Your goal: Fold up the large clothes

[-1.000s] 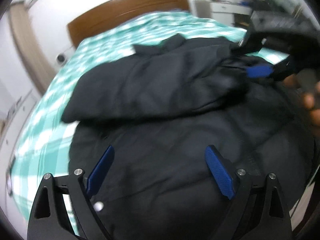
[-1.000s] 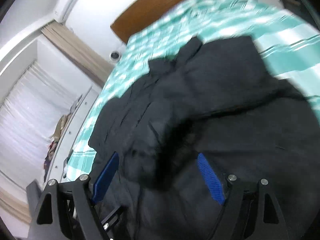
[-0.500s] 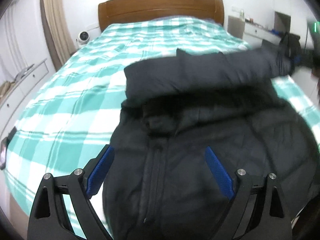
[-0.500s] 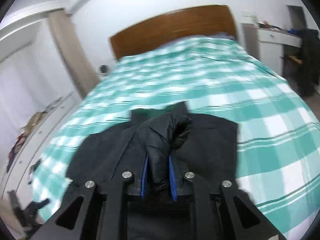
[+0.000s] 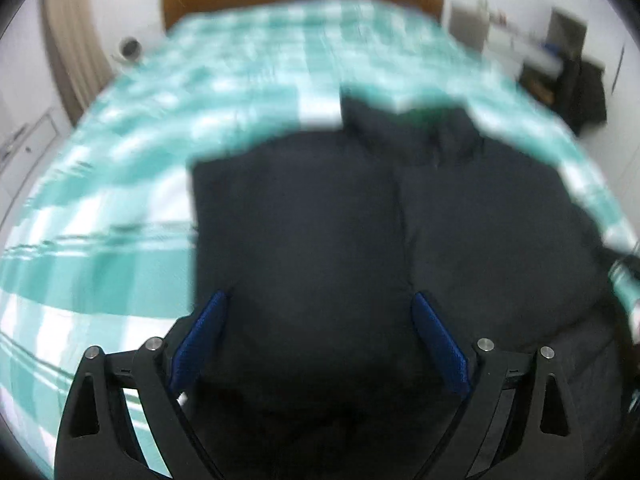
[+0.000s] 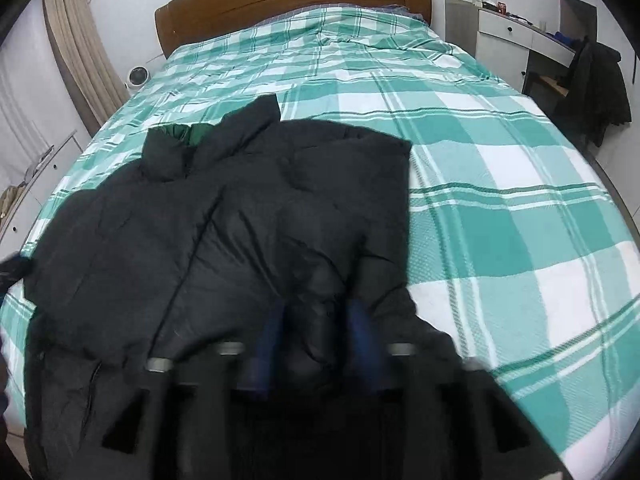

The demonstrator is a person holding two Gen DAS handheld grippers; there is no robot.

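Note:
A large black puffy jacket (image 6: 240, 208) lies front up on the bed, collar toward the headboard; the left wrist view shows it blurred (image 5: 320, 220). Its right sleeve (image 6: 340, 232) is folded down over the front. The cuff end bulges between the blue pads (image 6: 272, 332) of my right gripper (image 6: 317, 312), whose jaws are opening and blurred by motion. My left gripper (image 5: 318, 300) hovers open over the jacket's lower left part with nothing gripped.
The teal and white checked bedcover (image 6: 500, 200) stretches beyond and beside the jacket to a wooden headboard (image 6: 288, 0). A white desk (image 6: 516, 40) and a chair draped with a dark garment (image 6: 596, 84) stand at the right. A small white fan (image 6: 138, 76) and curtain (image 6: 76, 40) are at the left.
My right gripper, shut on the raised sleeve half a second ago, has brought it down onto the jacket front and its jaws stand wider. The left gripper has swept sideways across the jacket.

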